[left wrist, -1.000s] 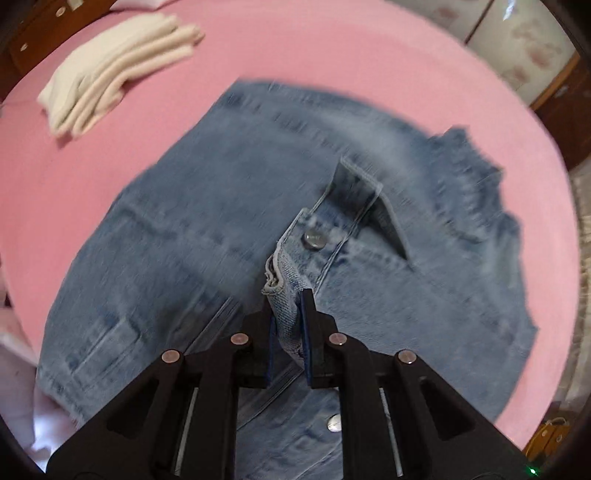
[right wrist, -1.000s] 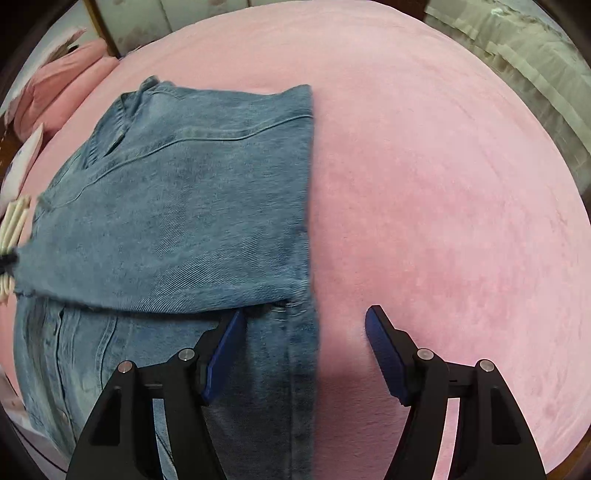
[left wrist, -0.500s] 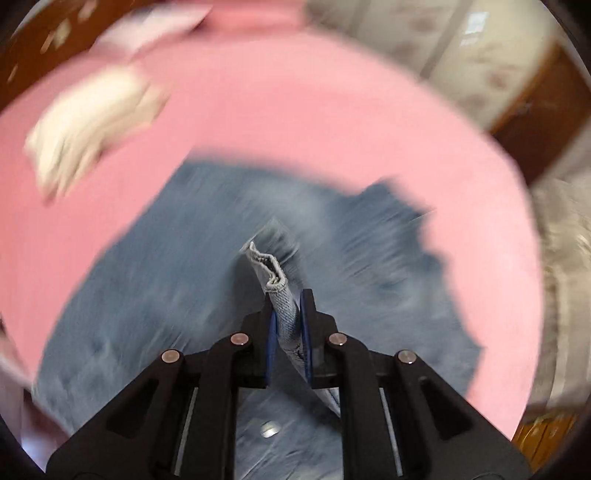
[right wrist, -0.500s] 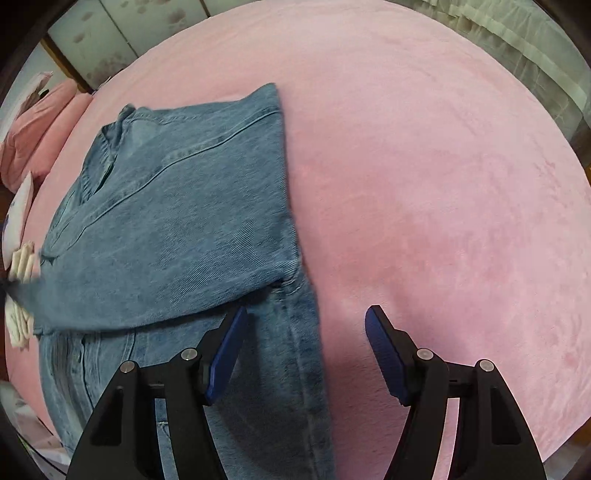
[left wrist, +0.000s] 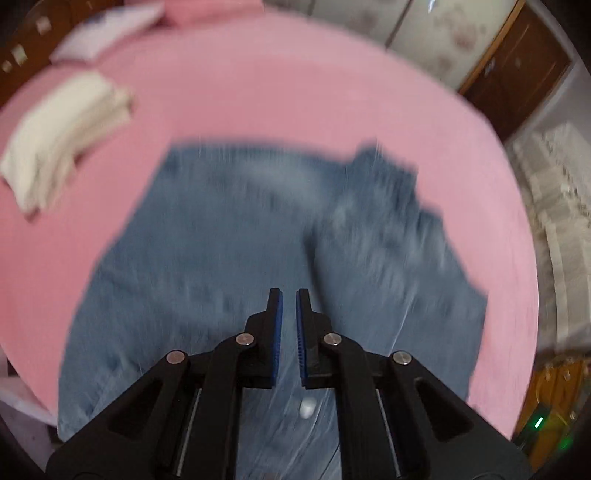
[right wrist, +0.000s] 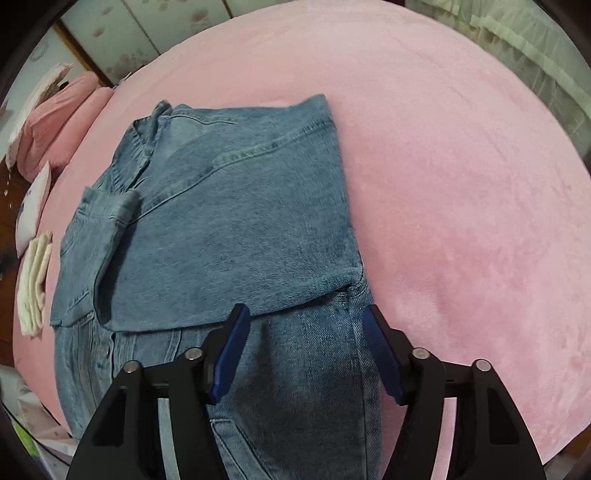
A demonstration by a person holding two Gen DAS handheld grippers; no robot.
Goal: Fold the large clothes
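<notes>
A blue denim jacket (left wrist: 221,240) lies spread on the pink bed (left wrist: 277,92), blurred in the left wrist view. My left gripper (left wrist: 289,295) hovers above its middle, pointing steeply down, jaws closed to a narrow slit with nothing between them. In the right wrist view the jacket (right wrist: 240,221) shows one side folded over the body, and a sleeve cuff (right wrist: 107,214) rests across its left part. My right gripper (right wrist: 306,310) hangs over the jacket's near right edge. Its jaws are closing slightly but stand wide, and the cloth lies below them untouched.
A folded cream garment (left wrist: 62,129) lies on the bed to the left of the jacket, also visible as a cream stack (right wrist: 35,280). Pink pillows (right wrist: 55,122) sit at the bed's head. Pale wardrobe doors (left wrist: 443,33) and a brown wooden door (left wrist: 517,74) stand beyond the bed.
My left gripper has let go of the denim cuff it held and lifted away; the cuff now lies on the jacket. My right gripper has risen, so more of the jacket shows.
</notes>
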